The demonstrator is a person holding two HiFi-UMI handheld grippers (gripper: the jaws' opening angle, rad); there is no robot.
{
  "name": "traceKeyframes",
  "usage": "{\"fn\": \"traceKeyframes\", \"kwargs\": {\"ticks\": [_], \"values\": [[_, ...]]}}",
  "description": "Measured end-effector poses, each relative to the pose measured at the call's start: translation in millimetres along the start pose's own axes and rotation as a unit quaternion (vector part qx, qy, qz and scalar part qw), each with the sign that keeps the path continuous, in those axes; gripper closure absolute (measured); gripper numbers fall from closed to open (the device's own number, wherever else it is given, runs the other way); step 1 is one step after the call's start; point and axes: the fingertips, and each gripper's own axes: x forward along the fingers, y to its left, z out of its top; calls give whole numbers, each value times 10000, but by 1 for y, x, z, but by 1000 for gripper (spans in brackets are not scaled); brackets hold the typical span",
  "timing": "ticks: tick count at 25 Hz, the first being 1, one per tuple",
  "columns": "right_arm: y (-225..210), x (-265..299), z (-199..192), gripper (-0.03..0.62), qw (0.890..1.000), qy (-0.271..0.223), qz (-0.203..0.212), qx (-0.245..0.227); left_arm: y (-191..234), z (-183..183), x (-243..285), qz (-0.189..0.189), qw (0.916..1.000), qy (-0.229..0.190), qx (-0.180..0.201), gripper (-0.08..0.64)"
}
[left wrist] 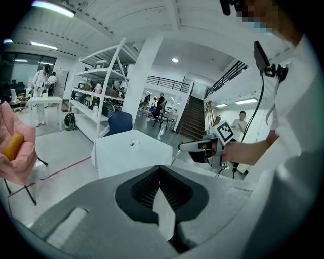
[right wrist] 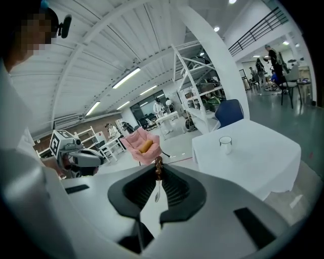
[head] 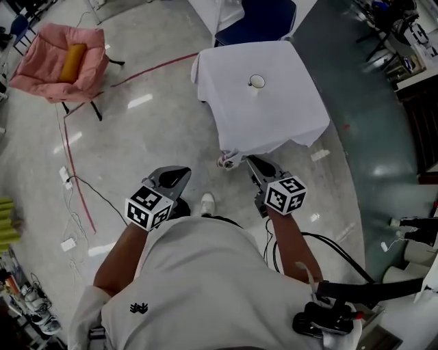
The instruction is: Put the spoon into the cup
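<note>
A small clear cup (head: 256, 82) stands near the middle of a table with a white cloth (head: 287, 116), ahead of me across the floor. In the left gripper view the cup (left wrist: 134, 144) is small and far; in the right gripper view the cup (right wrist: 225, 143) is off to the right. My right gripper (right wrist: 158, 171) is shut on a spoon (right wrist: 157, 188). The spoon's brown handle end pokes out past the tips and its metal bowl hangs back between the pads. My left gripper (left wrist: 160, 167) is shut with nothing in it. Both grippers, left (head: 171, 179) and right (head: 256, 165), are held short of the table.
A pink folding chair with an orange cushion (head: 61, 65) stands at the far left. A blue chair (head: 256, 20) sits behind the table. Cables and a power strip (head: 66, 176) lie on the floor to my left, beside a red tape line (head: 147, 70). White shelving (left wrist: 96, 96) stands beyond.
</note>
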Motion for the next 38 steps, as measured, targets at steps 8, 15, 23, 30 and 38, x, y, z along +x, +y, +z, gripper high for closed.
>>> {"fn": "traceKeyframes", "kwargs": {"ticks": [8, 15, 23, 30, 38], "values": [[-31, 75, 49, 548, 9985, -186, -451, 229, 95, 36, 31, -389, 9991, 93, 144, 549], [-64, 114, 96, 548, 9899, -542, -1189, 544, 165, 82, 46, -935, 9932, 351, 591, 548], [-117, 127, 129, 548, 9838, -604, -1471, 830, 201, 117, 79, -906, 9940, 410, 453, 549], [-210, 131, 164, 548, 9777, -788, -1650, 1036, 193, 150, 139, -893, 9937, 487, 467, 549], [-319, 148, 188, 548, 9748, -741, -1685, 1260, 181, 189, 204, -667, 9949, 633, 406, 549]]}}
